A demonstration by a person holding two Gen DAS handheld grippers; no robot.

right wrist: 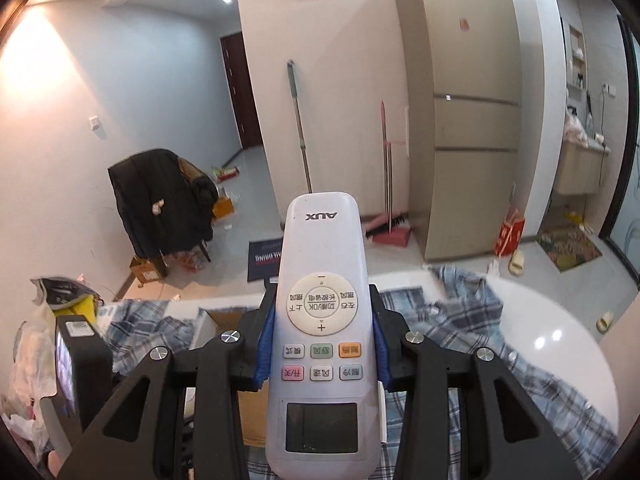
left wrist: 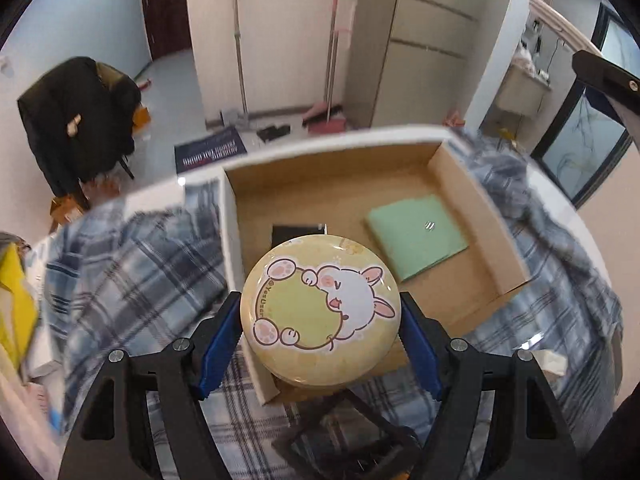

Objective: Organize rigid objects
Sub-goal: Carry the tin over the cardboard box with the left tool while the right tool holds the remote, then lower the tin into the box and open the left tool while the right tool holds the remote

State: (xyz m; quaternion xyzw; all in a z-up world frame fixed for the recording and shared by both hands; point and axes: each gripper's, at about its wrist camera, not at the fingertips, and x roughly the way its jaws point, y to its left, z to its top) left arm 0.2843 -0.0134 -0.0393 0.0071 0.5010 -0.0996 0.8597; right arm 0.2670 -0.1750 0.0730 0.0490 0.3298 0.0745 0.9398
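Observation:
My left gripper (left wrist: 320, 332) is shut on a round yellow tin (left wrist: 318, 308) with a cartoon rabbit on its lid. It hangs over the near part of an open cardboard box (left wrist: 476, 200). A green flat pad (left wrist: 418, 236) and a black flat item (left wrist: 296, 230) lie in the box. My right gripper (right wrist: 322, 344) is shut on a white AUX remote control (right wrist: 322, 320), held above the table. Its blue pads (right wrist: 264, 344) press the remote's sides. Part of the cardboard box (right wrist: 216, 320) shows behind the remote.
A blue plaid cloth (left wrist: 132, 264) covers the round white table (right wrist: 560, 320) around the box. Yellow and white clutter (left wrist: 16, 292) sits at the table's left. A dark device (right wrist: 76, 360) stands at the left. Beyond are a chair with a black coat (right wrist: 160, 200), brooms and a fridge (right wrist: 468, 120).

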